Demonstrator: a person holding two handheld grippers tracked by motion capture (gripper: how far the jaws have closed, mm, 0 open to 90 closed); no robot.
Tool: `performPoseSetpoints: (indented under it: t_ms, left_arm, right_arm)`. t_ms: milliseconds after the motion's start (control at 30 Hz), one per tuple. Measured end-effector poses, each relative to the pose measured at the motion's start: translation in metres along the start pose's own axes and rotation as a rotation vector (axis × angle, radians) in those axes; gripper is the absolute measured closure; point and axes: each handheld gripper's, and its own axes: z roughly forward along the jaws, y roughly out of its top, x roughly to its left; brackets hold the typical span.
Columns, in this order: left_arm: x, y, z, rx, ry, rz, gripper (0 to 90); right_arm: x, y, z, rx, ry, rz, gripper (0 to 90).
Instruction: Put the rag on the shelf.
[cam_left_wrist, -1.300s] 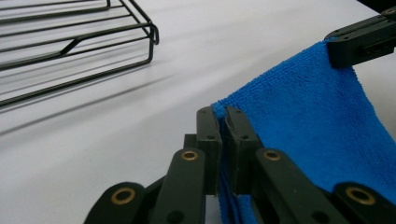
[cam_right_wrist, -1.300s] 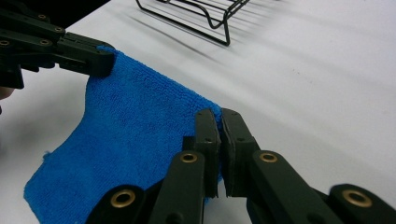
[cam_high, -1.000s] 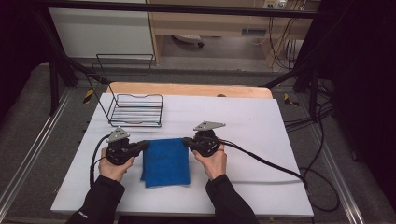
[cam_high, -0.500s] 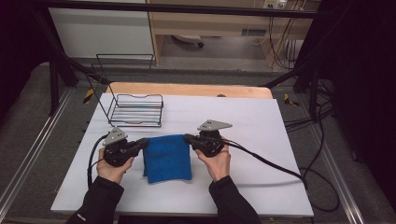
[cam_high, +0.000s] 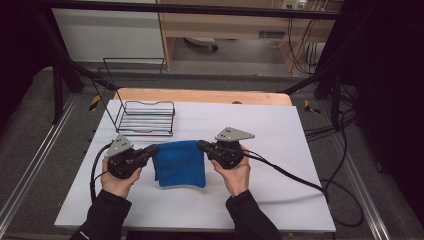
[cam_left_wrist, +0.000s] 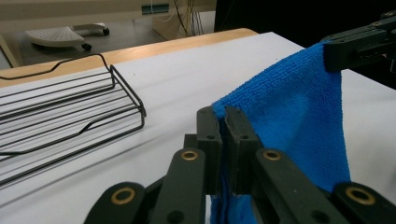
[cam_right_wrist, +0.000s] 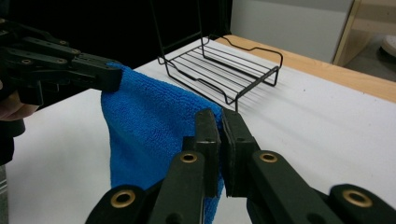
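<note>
Blue cloth (cam_high: 179, 162) pinched at its two upper corners: left gripper (cam_high: 149, 151) fingers clamp one, right gripper (cam_high: 202, 145) fingers the other. Cloth hangs between them, lower edge apparently on the desk (cam_high: 280, 130). Grasp done; placing remains, perhaps on the wire rack (cam_high: 146, 118).

My left tool (cam_high: 148, 151) and right tool (cam_high: 202, 145) are black, brass-riveted; grey triangular top plates; black trailing cables; dark sleeves.
</note>
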Motion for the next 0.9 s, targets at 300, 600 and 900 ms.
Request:
performPoseSetpoints:
  t_ms: [300, 600, 900]
  left_arm:
    - [-0.003, 0.008, -0.011, -0.062, 0.01, 0.013, 85.2]
    - [-0.001, 0.017, -0.023, -0.113, 0.024, 0.017, 85.2]
    - [0.004, 0.025, -0.035, -0.169, 0.041, 0.014, 85.2]
  right_arm:
    - [0.008, 0.012, -0.009, -0.053, -0.01, -0.037, 86.9]
    - [0.017, 0.023, -0.012, -0.103, -0.009, -0.067, 86.9]
    - [0.025, 0.035, -0.009, -0.155, -0.007, -0.094, 86.9]
